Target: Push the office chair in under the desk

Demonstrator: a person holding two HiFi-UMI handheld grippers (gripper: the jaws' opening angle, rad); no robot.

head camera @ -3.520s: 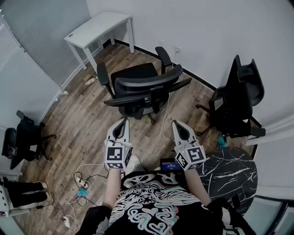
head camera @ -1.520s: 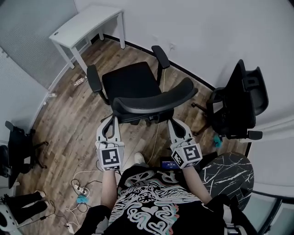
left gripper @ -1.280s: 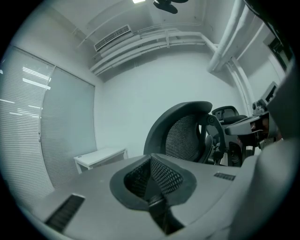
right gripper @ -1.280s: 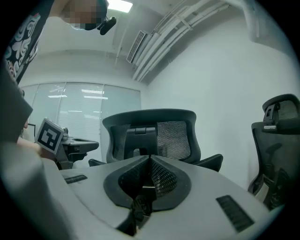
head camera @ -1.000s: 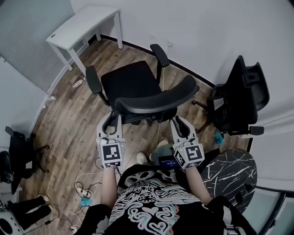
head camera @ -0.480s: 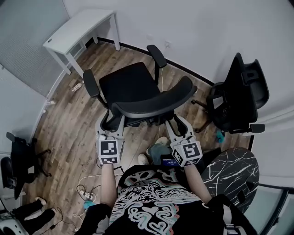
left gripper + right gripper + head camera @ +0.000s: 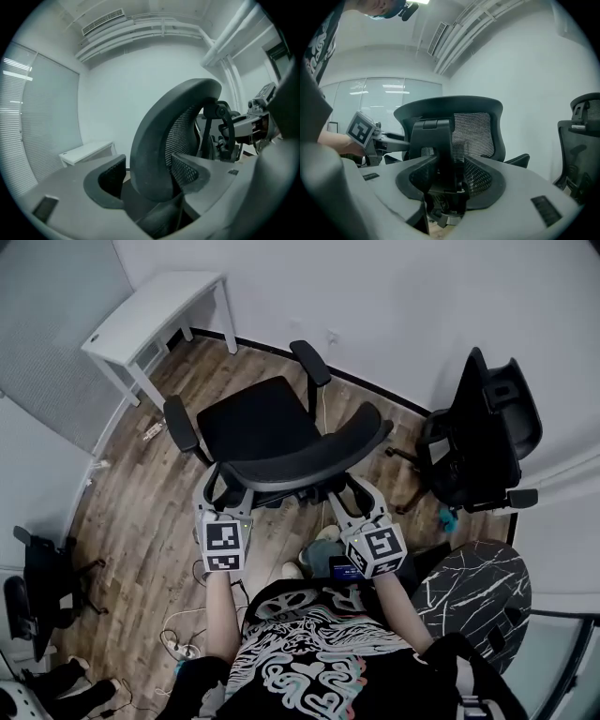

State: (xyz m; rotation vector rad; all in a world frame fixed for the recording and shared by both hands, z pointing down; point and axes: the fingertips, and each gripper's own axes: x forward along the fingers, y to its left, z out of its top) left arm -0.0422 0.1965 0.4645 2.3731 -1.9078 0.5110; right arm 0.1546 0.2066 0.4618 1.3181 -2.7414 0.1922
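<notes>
Black mesh-backed office chair [image 7: 258,423] in mid-room on the wood-plank floor [image 7: 141,484], its backrest toward the person, well apart from the white rectangular desk [image 7: 150,310] at the far wall. Judged from this, the push has hardly begun and almost the whole run to the desk is left. The left gripper [image 7: 225,498] is opening its jaws astride the curved backrest rim [image 7: 154,140]. The right gripper [image 7: 354,495] is opening its jaws astride the central backrest spine [image 7: 436,145]. Neither pair presses, so both grips are released. No container shows in any view.
</notes>
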